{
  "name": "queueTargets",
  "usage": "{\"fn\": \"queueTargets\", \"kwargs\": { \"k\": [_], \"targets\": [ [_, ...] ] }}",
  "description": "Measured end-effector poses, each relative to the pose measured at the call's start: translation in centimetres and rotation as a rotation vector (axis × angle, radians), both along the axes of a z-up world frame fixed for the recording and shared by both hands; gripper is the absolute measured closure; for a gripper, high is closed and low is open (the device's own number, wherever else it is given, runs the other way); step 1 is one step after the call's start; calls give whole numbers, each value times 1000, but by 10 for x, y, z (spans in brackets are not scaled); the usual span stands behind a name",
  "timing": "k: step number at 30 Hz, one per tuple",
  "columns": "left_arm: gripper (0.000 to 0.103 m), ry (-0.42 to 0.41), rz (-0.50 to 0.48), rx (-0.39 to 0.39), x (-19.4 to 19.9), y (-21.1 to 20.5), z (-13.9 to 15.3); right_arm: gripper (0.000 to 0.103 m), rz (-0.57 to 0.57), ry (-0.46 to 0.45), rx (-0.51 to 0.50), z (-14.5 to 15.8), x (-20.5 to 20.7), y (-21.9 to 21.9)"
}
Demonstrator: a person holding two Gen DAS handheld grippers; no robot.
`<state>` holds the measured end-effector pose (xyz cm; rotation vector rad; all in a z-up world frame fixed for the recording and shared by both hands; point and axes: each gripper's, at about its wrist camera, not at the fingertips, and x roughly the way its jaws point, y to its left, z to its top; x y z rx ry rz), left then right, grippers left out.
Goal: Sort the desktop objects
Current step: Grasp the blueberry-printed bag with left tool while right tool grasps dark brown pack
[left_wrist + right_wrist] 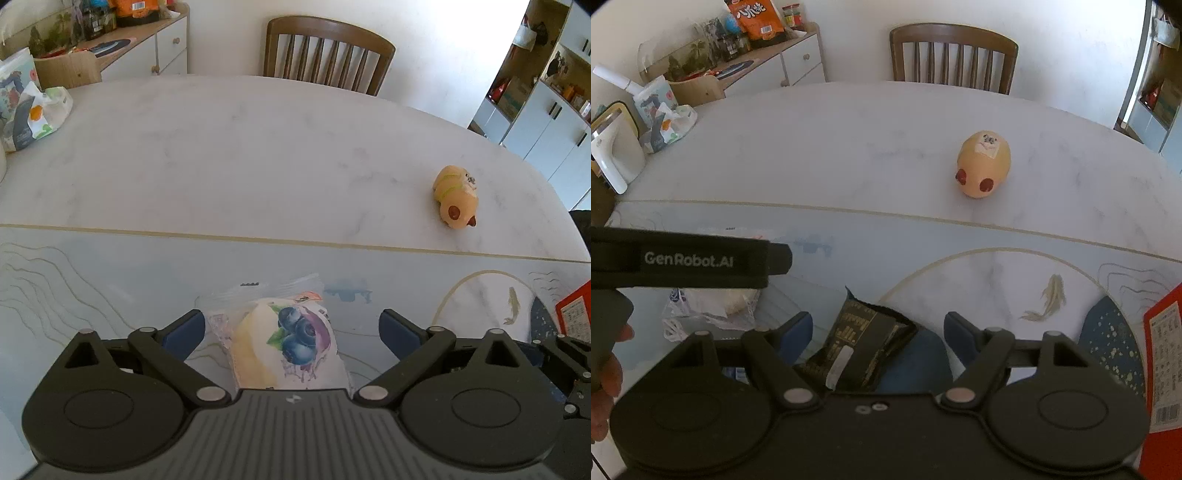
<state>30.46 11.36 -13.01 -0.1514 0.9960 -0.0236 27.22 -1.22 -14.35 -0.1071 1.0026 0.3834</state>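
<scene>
A clear packet of bread printed with blueberries lies on the pale blue mat. My left gripper is open around it; the left pad is near its edge and the right pad stands well apart. My right gripper is open over a dark snack packet with gold print, which lies between the blue pads with a gap on the right. A tan squishy animal toy sits farther out on the white table. The left gripper's body and the bread packet show at left in the right wrist view.
A red box stands at the right edge of the mat. Tissue packs and a white appliance sit at the table's far left. A wooden chair stands behind the table. A hand holds the left gripper.
</scene>
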Motion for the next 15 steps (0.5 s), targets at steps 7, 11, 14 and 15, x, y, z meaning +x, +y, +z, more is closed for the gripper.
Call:
{"fn": "queueTargets", "kwargs": {
  "k": [7, 11, 14, 15],
  "targets": [
    [25, 20, -8, 16, 1, -2, -7, 39, -3, 24, -13, -5, -1, 3],
    [36, 18, -18, 48, 0, -6, -7, 47, -4, 17, -27, -5, -2, 3],
    [39, 17, -21, 56, 0, -6, -7, 53, -4, 11, -37, -6, -2, 2],
    [41, 17, -21, 57, 0, -6, -7, 54, -5, 11, -39, -6, -1, 2]
  ]
}}
